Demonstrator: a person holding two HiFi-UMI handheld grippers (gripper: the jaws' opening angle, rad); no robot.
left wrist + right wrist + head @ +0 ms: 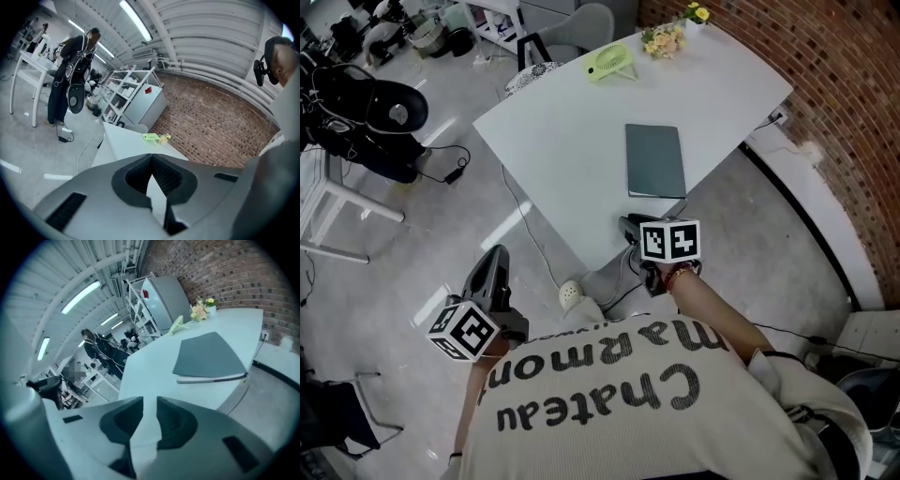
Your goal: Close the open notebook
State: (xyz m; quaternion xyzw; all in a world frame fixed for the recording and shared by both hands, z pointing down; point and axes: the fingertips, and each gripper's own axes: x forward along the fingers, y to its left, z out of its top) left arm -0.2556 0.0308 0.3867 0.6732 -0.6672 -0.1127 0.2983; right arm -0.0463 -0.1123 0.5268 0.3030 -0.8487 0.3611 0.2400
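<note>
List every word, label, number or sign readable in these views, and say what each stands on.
"Chateau": person's shirt, upside down in the head view.
"Marmon", its end out of sight: same shirt, the line beyond.
Marker cubes: black-and-white squares only, no letters.
Red label on the grey cabinet: too small to read.
Notebook: no text visible on its cover.

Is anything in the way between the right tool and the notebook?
Nothing visible. Only bare white table lies between the right tool and the closed notebook; the green fan and flowers sit beyond it at the far edge.
</note>
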